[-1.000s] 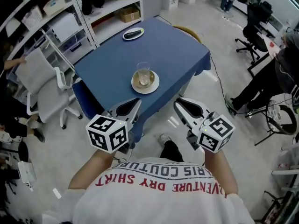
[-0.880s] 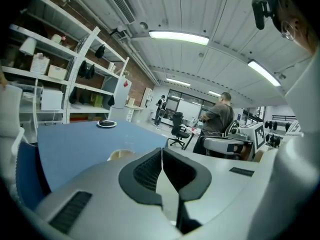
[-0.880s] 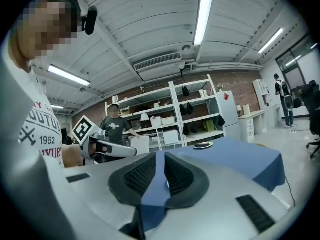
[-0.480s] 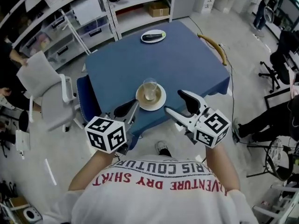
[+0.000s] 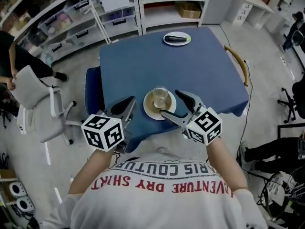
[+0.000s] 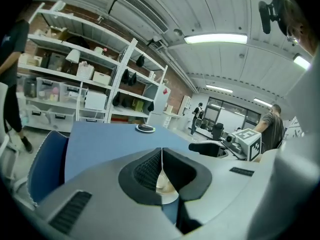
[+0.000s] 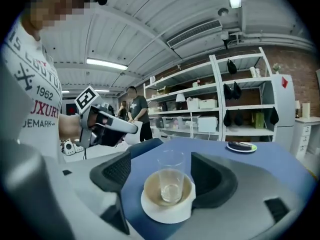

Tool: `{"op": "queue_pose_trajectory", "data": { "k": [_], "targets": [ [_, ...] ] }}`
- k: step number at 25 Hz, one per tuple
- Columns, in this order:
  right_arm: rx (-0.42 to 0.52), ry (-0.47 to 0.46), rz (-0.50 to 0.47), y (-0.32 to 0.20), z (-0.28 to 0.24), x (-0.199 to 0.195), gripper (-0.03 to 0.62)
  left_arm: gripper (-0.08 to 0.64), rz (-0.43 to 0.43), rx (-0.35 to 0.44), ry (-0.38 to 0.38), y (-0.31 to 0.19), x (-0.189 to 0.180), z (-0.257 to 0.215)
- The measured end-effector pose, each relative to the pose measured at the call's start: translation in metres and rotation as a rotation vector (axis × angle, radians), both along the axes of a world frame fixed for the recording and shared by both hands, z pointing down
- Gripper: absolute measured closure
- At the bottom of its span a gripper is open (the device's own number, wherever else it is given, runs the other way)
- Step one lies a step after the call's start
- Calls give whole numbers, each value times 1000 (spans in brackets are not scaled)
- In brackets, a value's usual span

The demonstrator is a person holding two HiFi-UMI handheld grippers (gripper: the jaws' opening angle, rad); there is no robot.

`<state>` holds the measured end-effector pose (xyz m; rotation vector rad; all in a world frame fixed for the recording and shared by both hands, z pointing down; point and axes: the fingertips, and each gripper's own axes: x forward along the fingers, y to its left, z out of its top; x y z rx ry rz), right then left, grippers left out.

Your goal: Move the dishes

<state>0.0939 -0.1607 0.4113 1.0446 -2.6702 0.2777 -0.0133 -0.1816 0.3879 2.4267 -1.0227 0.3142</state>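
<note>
At table (image 5: 133,75) edge: right gripper (image 5: 169,103) fingers (image 7: 212,179) just opened wide around glass (image 7: 170,176) on plate (image 7: 165,210); left gripper (image 5: 125,104) fingers (image 6: 147,173) closed, empty.

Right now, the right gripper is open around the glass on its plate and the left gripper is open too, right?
No. The left gripper is shut: the left gripper view shows its jaws together. The right gripper is open, its jaws have just been opening, and the glass on its plate stands between them.
</note>
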Motion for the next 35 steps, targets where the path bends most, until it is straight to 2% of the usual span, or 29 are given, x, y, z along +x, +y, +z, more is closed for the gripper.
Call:
{"op": "queue_pose_trajectory", "data": {
  "k": [8, 15, 18, 20, 27, 35],
  "targets": [
    [-5, 43, -67, -41, 45, -16, 239, 529, -105, -26, -20, -12, -26, 20],
    [-3, 70, -113, -53, 55, -35, 241, 529, -169, -54, -20, -13, -44, 31],
    [2, 79, -133, -53, 55, -40, 248, 529, -182, -59, -23, -15, -46, 31],
    [4, 86, -129, -54, 55, -40, 304, 529, -190, -56, -21, -16, -47, 30],
    [-11, 95, -129, -54, 56, -41, 307, 529, -212, -65, -14, -17, -48, 39],
    [-39, 77, -150, -52, 51, -43, 307, 529, -196, -85, -9, -9, -45, 46]
  ]
}}
